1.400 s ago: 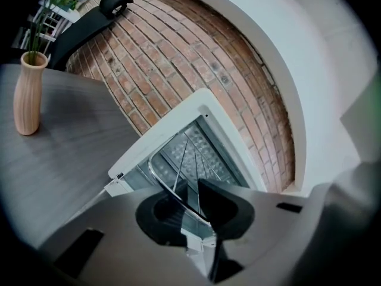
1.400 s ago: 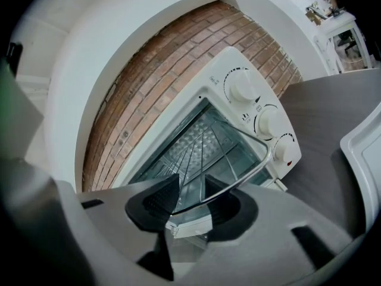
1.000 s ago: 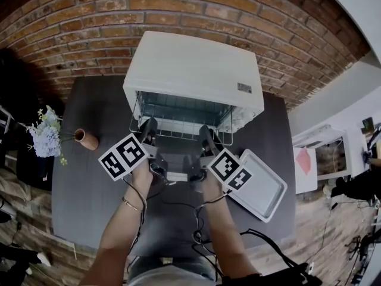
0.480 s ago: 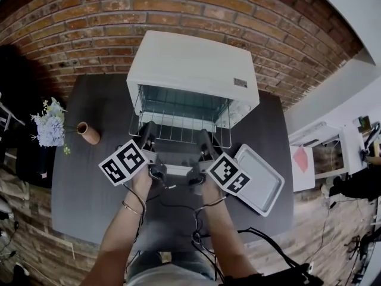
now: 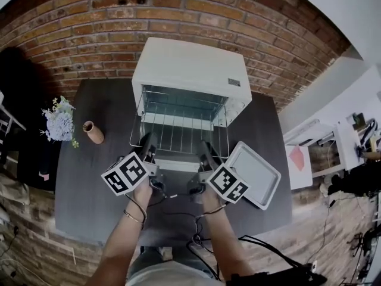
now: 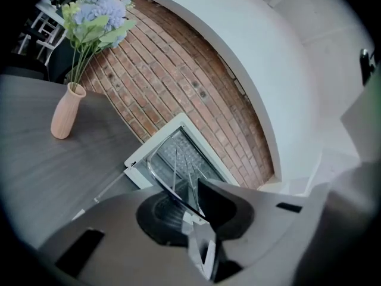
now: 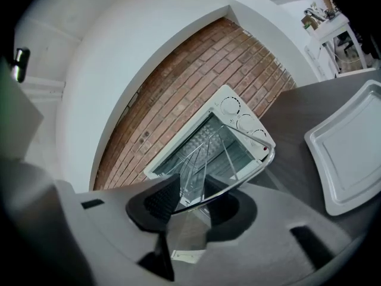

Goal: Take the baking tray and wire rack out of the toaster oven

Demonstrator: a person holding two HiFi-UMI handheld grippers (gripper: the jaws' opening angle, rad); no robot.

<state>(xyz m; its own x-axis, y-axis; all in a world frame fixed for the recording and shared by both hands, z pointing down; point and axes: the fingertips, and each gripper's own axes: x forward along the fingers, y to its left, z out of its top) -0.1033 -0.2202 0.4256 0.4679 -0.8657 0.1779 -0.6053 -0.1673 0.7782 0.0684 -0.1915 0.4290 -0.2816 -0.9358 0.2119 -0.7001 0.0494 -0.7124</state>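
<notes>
The white toaster oven (image 5: 190,70) stands open against the brick wall. The wire rack (image 5: 178,130) sticks well out of its mouth, level above the dropped door. My left gripper (image 5: 147,146) is shut on the left of the rack's front rail, and my right gripper (image 5: 204,151) is shut on the right of it. In the left gripper view the rail (image 6: 172,190) crosses between the pads of the gripper (image 6: 191,204). The right gripper view shows the same rail (image 7: 241,180) pinched in that gripper (image 7: 190,202). The baking tray (image 5: 255,174) lies on the table to the right.
A small vase (image 5: 93,131) with pale flowers (image 5: 59,121) stands at the table's left. The dark table (image 5: 89,201) ends close in front of me, with cables hanging there. The brick wall (image 5: 178,11) is right behind the oven. White furniture (image 5: 321,148) stands off to the right.
Both grippers have moved back toward me together, drawing the wire rack further out of the oven. The tray on the table has not moved.
</notes>
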